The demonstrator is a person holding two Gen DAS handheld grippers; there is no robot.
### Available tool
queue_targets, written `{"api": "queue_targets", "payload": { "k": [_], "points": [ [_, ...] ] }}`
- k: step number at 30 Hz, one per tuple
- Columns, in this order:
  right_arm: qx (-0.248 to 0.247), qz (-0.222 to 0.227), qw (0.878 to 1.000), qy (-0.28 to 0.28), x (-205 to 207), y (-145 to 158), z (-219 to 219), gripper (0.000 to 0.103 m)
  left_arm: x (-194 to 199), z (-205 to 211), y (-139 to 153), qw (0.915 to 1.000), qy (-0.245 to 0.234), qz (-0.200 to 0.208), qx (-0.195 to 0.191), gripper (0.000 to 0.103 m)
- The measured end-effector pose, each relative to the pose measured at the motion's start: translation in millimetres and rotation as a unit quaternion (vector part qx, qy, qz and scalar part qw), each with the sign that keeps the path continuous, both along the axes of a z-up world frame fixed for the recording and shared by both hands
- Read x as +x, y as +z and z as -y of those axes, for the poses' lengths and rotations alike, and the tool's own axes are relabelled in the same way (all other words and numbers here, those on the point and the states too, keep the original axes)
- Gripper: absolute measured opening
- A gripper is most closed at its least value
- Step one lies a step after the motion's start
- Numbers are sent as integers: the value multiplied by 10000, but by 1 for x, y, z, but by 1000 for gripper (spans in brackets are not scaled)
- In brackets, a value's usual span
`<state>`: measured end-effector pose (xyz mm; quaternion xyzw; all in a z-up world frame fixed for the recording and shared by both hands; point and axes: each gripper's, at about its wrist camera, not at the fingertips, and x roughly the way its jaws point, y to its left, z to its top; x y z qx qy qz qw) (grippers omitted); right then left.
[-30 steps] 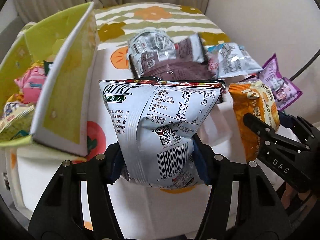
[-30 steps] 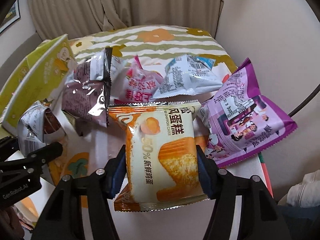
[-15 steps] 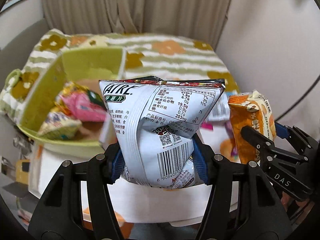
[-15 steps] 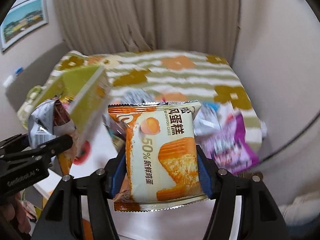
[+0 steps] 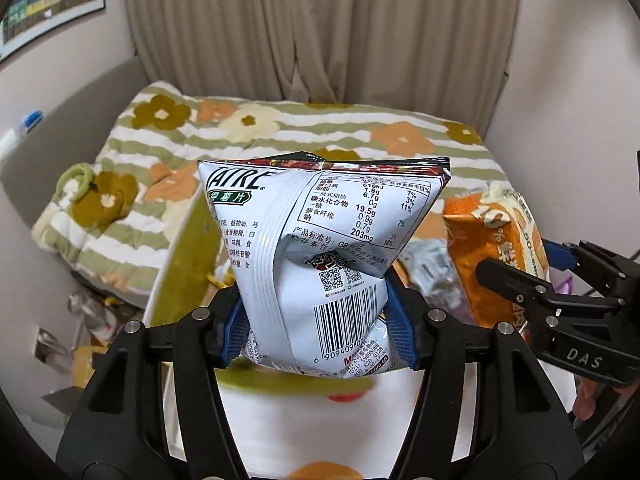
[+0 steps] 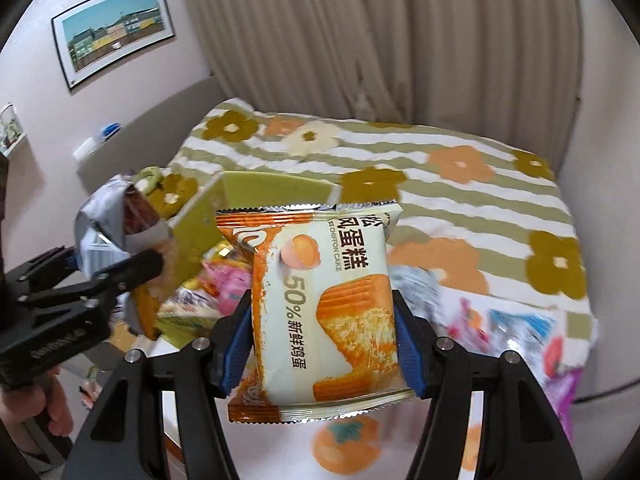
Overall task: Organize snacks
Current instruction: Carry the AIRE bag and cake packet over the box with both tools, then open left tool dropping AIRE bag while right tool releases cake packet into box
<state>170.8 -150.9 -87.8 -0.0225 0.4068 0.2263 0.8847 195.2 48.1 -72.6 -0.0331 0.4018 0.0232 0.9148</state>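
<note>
On the far left of the right wrist view, a framed picture (image 6: pixel 114 30) hangs on the wall, curtain (image 6: pixel 384 40) to its right. Below it the left gripper (image 6: pixel 120 268) enters from the left edge, clamped on a silver chip bag (image 6: pixel 108 224); part of a hand (image 6: pixel 44 412) shows under it. Just right of that, the green box (image 6: pixel 256 192) sits open, with blurred pink and yellow packets (image 6: pixel 216 284) inside. Centre frame: right gripper (image 6: pixel 322 336), blue pads (image 6: pixel 236 344) pressing both sides of the orange cake pack (image 6: pixel 324 320), held upright, above the white cloth (image 6: pixel 400 440) with orange fruit print. Right of it, more packets (image 6: pixel 508 320) lie blurred on the cloth. Striped flower blanket (image 6: pixel 440 168) behind.

Left wrist view, same order: blanket (image 5: pixel 168 168) at left, box wall (image 5: pixel 180 272) beside it. Centre: left gripper (image 5: pixel 318 320) grasping the chip bag (image 5: pixel 320 248) at its lower half, bag upright, barcode side facing the camera, in the air in front of the box. Right: cake pack (image 5: pixel 492 248) in the right gripper (image 5: pixel 520 280), near the chip bag but apart. Both packs are off the table.
</note>
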Motion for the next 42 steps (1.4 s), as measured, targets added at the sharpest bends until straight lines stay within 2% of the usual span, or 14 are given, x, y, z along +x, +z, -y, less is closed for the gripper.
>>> {"api": "queue_targets", "payload": {
  "k": [8,12,18,23,25,27,29,34,42],
  "points": [
    [-92,-2,9995,301,58,-4,-73,58,63,-51,-26,9994,93,-302,109,56],
    [-175,-214,9990,337,95,-16,-98,58,100,-80,-45,9986,169,-488,-69,56],
    [-289,-474,9982,242,132,-43,-114,58,142,-104,-83,9952,213,-902,-322,56],
    [-261,-703,9970,174,152,-59,-118,58,161,-104,-103,9923,182,-1195,-265,56],
    [-259,-791,9964,181,157,-64,-119,58,166,-99,-106,9919,135,-1260,-111,64],
    [-273,-860,9958,138,160,-66,-119,58,168,-97,-107,9920,184,-1247,85,103],
    [-267,-922,9953,98,162,-67,-119,58,166,-100,-104,9934,159,-1132,-8,103],
    [-292,-1107,9934,53,169,-72,-119,58,158,-108,-103,9916,130,-1290,-1,103],
    [-412,-1062,9930,303,170,-71,-133,60,134,-127,-102,9900,299,-1374,-92,102]
  ]
}}
